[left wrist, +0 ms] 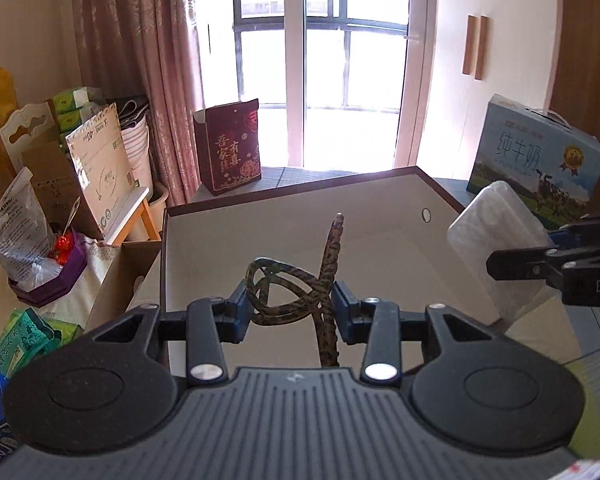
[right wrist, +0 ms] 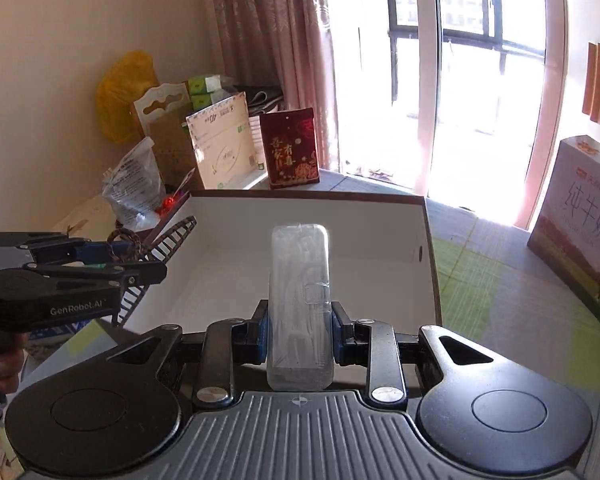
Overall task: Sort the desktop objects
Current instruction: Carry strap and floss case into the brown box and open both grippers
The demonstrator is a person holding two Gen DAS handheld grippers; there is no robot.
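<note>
The left tool (left wrist: 290, 312) is closed most of the way on a knotted cord with a leopard-like mottled pattern (left wrist: 324, 272) — its blue pads (left wrist: 342, 308) press on the loops from both sides, one loose end of the cord standing up past the pads and another hanging below them. The cord is lifted clear, held above the open white-lined box (left wrist: 380, 208) with the dark brown rim.

The right tool (right wrist: 299, 334) is likewise narrowed onto a thing: a clear plastic case (right wrist: 300, 300), long and flat with rounded corners, gripped across its narrow width near its lower half. The case stands upright between the pads, its top end reaching out over the same box (right wrist: 428, 248), whose floor shows bare and white.

In the right wrist view the left tool (right wrist: 112, 256) appears at the left edge with the cord (right wrist: 124, 240) in it, near the box's left wall, a person's hand (right wrist: 4, 364) on its handle. In the left wrist view the right tool (left wrist: 556, 260) enters from the right with the case (left wrist: 496, 232).

Beyond the box stand a dark red gift bag (left wrist: 230, 146) and a blue milk carton box (left wrist: 536, 156) — both near the window (left wrist: 320, 60).
</note>
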